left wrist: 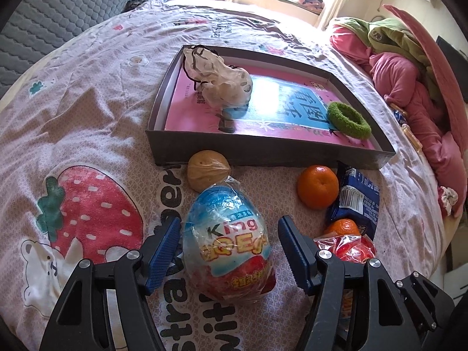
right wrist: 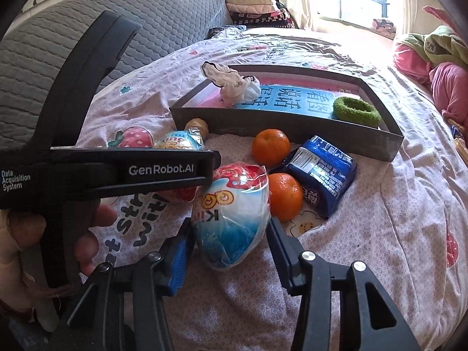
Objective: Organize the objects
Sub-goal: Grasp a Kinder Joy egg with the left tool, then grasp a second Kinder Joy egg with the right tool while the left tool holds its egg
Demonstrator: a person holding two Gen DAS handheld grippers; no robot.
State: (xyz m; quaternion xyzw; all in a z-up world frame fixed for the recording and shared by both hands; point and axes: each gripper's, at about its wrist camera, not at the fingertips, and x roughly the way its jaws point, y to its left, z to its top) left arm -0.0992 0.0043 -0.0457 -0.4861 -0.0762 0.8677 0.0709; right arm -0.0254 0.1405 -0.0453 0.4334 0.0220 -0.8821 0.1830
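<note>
A wrapped King egg [left wrist: 231,242] lies on the bedsheet between the open fingers of my left gripper [left wrist: 229,235], not clamped. A second wrapped egg [right wrist: 231,219] lies between the open fingers of my right gripper [right wrist: 229,232]. A dark shallow box [left wrist: 263,150] holds a pink-blue book, a white cloth pouch [left wrist: 218,77] and a green hair ring [left wrist: 348,120]. A walnut [left wrist: 207,172], two oranges [left wrist: 317,187] [right wrist: 285,196] and a blue snack pack [right wrist: 320,175] lie in front of the box. The left gripper's body [right wrist: 87,172] crosses the right wrist view.
A pile of pink and green bedding [left wrist: 409,73] lies at the right of the bed. A grey quilted headboard [right wrist: 87,29] stands at the left. Folded blankets [right wrist: 257,8] are stacked by the window. The strawberry-print sheet [left wrist: 87,210] is wrinkled.
</note>
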